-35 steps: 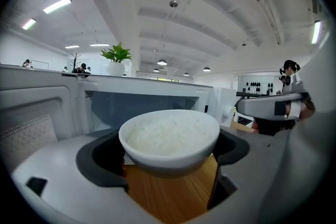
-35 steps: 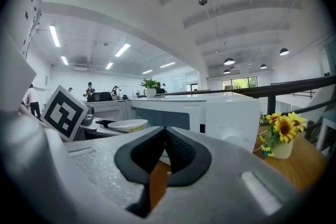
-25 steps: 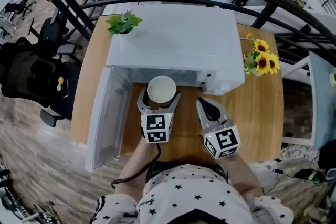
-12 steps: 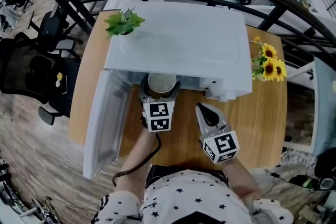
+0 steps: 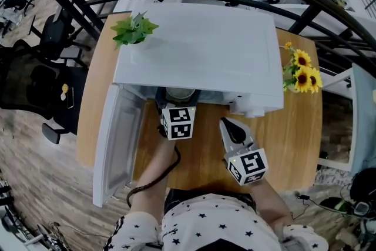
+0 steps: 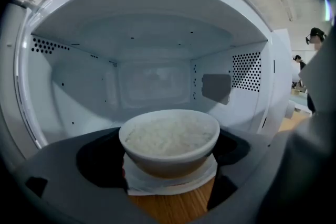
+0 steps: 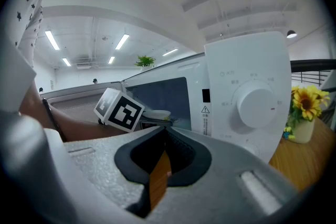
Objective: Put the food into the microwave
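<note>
At the microwave [image 5: 200, 50] mouth, the left tongs [image 6: 169, 168] clamp the bowl of rice [image 6: 169, 139] from both sides, the cavity [image 6: 152, 84] straight ahead and nothing barring it (door [image 5: 117, 144] swung wide left). Beside them the right tongs [image 7: 161, 139], pinched together and apparently empty, hang over the surface [image 5: 294, 132] before the control dial [image 7: 256, 107].
</note>
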